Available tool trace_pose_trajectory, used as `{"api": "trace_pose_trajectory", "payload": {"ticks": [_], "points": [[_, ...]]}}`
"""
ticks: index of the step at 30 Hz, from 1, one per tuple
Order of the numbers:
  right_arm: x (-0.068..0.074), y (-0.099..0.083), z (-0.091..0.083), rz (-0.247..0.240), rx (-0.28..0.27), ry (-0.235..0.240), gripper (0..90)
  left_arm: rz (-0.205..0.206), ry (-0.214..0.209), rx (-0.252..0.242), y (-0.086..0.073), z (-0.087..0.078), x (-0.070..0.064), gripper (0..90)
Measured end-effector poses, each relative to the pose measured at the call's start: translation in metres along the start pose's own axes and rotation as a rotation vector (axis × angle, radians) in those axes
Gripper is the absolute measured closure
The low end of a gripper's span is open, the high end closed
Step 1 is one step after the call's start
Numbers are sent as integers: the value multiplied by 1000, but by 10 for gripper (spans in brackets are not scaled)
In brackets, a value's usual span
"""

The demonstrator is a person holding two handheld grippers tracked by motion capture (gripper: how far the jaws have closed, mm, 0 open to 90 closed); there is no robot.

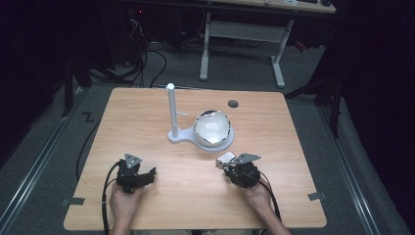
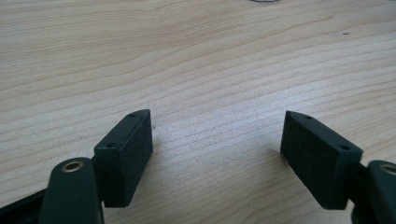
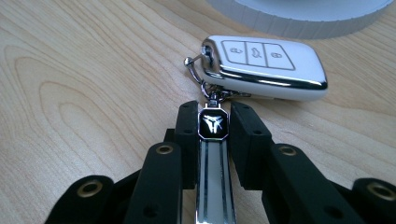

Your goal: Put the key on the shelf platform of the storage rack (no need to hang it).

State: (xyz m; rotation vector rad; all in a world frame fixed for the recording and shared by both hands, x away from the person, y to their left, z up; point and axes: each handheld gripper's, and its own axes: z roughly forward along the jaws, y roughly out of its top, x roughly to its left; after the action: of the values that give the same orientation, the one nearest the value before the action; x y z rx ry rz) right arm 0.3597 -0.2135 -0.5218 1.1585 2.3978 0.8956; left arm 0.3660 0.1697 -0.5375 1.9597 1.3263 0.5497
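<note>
High view: the right gripper (image 1: 234, 165) is seen holding a key fob (image 1: 225, 158) just short of the white stand (image 1: 182, 136); its peg (image 1: 171, 108) lies ahead and leftward. The left gripper (image 1: 147, 174) is farther off on the bench (image 1: 147, 112).

Left gripper view: its jaws are spread, nothing between.

Right gripper view: the strap (image 3: 213, 154) is clamped along the jaws, the fob lying crosswise beyond.

The left tool (image 1: 145, 174) rested low with jaws spread wide apart. The right tool (image 3: 213, 122) had its jaws closed against a flat strap (image 3: 214, 182). Both hands (image 1: 125, 205) gripped from below.
</note>
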Motion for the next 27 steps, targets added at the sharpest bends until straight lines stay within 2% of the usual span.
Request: {"api": "trace_pose_trajectory", "payload": {"ticks": [9,11,24,27], "points": [[0,-1,-2,-1,-8,4,745,-1,-2,0,0,0,0,253],[-1,0,-5,7,-26,12,745,0,0,0,0,0,0,254],[-16,4,-42,50,-134,12,746,-1,-3,-1,0,0,0,253],[-19,6,-49,48,-150,5,746,-2,-4,0,0,0,0,254]]}}
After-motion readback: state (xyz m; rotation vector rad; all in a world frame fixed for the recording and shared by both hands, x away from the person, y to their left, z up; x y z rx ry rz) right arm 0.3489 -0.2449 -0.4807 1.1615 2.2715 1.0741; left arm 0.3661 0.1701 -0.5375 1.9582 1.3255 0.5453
